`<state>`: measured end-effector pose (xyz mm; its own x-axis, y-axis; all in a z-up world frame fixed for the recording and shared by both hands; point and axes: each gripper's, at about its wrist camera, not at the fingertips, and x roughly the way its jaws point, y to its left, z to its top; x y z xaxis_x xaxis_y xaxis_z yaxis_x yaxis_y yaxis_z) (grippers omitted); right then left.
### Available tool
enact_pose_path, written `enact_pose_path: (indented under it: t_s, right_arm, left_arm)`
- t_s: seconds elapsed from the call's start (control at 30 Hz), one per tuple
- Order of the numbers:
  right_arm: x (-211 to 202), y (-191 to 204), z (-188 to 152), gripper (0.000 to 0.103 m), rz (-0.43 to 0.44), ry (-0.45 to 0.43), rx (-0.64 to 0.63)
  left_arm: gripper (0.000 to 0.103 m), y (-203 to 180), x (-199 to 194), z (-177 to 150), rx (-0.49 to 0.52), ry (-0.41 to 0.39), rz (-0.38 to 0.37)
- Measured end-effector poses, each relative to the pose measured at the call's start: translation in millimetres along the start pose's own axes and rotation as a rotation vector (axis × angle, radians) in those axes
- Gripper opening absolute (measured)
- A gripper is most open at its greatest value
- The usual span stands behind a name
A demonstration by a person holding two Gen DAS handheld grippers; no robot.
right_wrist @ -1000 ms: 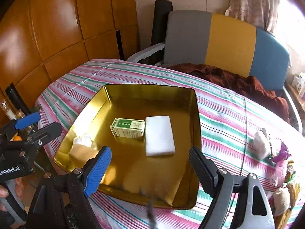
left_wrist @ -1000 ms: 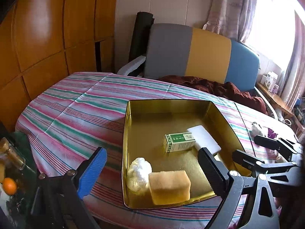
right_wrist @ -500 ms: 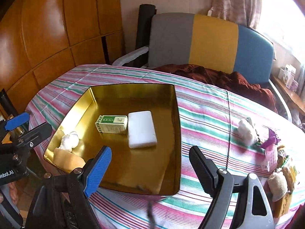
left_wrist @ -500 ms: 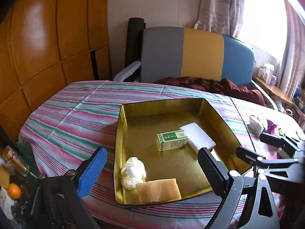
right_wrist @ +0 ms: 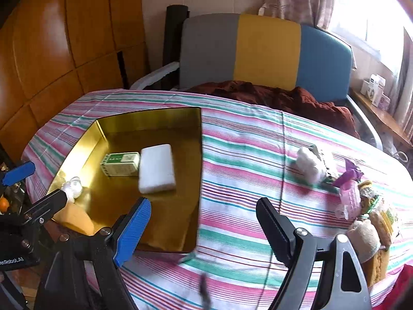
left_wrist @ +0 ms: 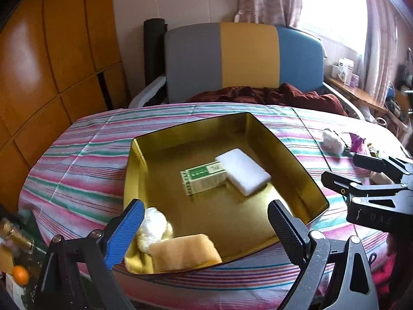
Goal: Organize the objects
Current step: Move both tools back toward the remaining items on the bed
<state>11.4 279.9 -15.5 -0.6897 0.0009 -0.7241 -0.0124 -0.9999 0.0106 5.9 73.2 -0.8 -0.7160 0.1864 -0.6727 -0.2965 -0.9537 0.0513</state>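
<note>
Gold tray sits on the striped tablecloth, toward its left part as the right wrist view shows it. Inside the tray: green box lying flat, touching the white foam block beside it; cotton ball and yellow sponge in the near corner, touching each other.

Left gripper hovers above the tray's near edge, jaws spread wide, nothing between the pads (sponge and cotton just below the blue finger).

Right gripper hangs over bare cloth just right of the tray, jaws wide apart, empty.

Loose items lie well apart from the tray on the right side of the cloth: white fluffy wad, purple wrapper, a cluster of small packets and plush bits (too blurred to name).

Behind the table: tricolour chair, dark red cloth on its seat.
</note>
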Motion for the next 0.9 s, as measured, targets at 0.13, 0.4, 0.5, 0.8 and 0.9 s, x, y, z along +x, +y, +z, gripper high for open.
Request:
enact_pose_path:
  t_s: [0.13, 0.4, 0.5, 0.8, 0.9]
  right_arm:
    - [-2, -16, -2, 0.085, -0.02, 0.01, 0.022]
    - [-9, -55, -9, 0.085, -0.065, 0.028, 0.08]
    - [-15, -73, -10, 0.085, -0.095, 0.028, 0.098]
    - [-44, -155, -18, 0.087, -0.228, 0.024, 0.225]
    - [-57, -192, -26, 0.087, -0.269, 0.018, 0.313]
  left_arm:
    - [0.097, -11, 1, 3, 0.029, -0.005, -0.031]
    - [0.097, -34, 3, 6, 0.083, 0.002, -0.09]
    - [0.097, -40, 4, 6, 0.097, 0.006, -0.105]
    - [0.097, -57, 8, 6, 0.128, 0.016, -0.16]
    - [0.097, -64, 7, 7, 0.143, 0.017, -0.189]
